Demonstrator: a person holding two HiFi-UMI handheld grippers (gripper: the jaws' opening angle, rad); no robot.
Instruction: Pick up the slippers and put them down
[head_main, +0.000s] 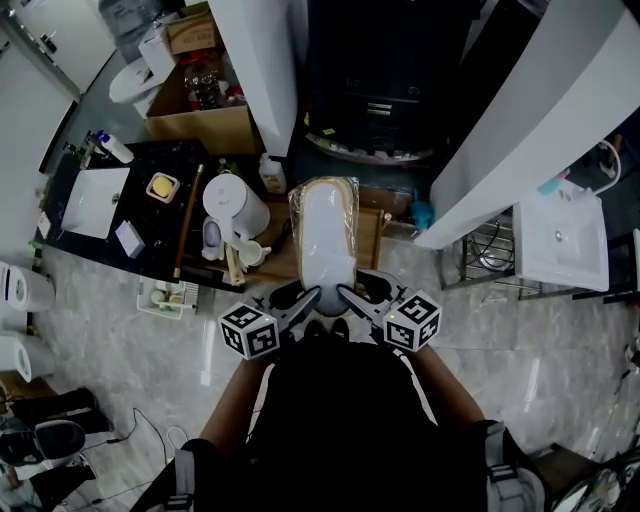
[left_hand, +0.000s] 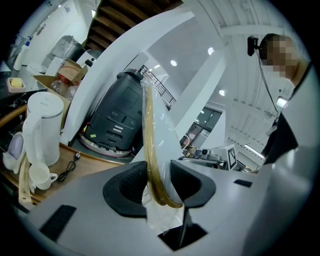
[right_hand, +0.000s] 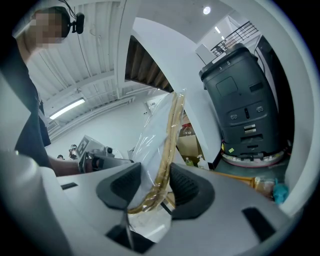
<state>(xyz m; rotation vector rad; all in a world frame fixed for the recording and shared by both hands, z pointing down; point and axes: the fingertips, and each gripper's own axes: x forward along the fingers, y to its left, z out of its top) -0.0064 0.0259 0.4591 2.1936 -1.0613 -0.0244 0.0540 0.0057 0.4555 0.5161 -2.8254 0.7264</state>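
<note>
**A:** Two grips, and both are at the near end only. The left gripper (head_main: 305, 298) and the right gripper (head_main: 352, 296) each have their jaws closed on the tan rim of the slippers (head_main: 325, 235). The pair is bagged in clear plastic and reaches out toward twelve o'clock over the wooden surface (head_main: 372, 232), apparently held clear of it.

**B:** So what worries you?

**A:** Slick film. The pads pinch plastic and a thin edge, and the long toe end has no support. I'd judge the pack could slide or droop out of the pinch. If one hand lets go before the other, it could also twist.

**B:** What's around it?

**A:** From the slippers, a white kettle (head_main: 234, 205) stands at ten o'clock with a cup (head_main: 252, 254) just beside it at nine. A swing that way could knock them over. The black machine (head_main: 385, 60) fills twelve o'clock, beyond the wood. The white basin (head_main: 560, 240) at three is well apart.
</note>
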